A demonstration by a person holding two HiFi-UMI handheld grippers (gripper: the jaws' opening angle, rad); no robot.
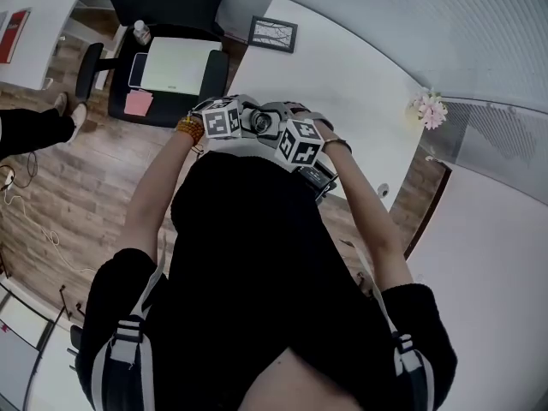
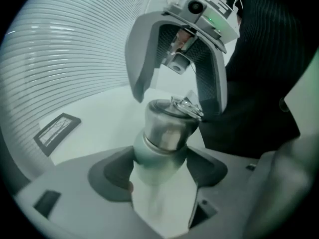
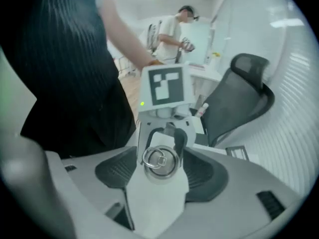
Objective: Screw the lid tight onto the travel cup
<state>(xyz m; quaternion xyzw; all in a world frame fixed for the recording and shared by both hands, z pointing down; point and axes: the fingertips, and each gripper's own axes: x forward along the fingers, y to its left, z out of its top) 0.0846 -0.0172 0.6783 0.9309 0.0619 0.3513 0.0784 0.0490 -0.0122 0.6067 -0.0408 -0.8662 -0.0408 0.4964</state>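
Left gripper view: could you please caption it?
Left gripper clamps the travel cup while the open right gripper straddles its ring-topped lid.

The travel cup point(image 2: 155, 180) is held between the jaws of the left gripper point(image 2: 159, 168), with the lid point(image 3: 160, 161) seated on top and flanked by the parted jaws of the right gripper point(image 3: 160, 173). Beyond them a table point(image 1: 342, 67) is seen, a picture frame point(image 1: 273, 33) lying on it; a chair point(image 1: 175, 111) is placed to its left.
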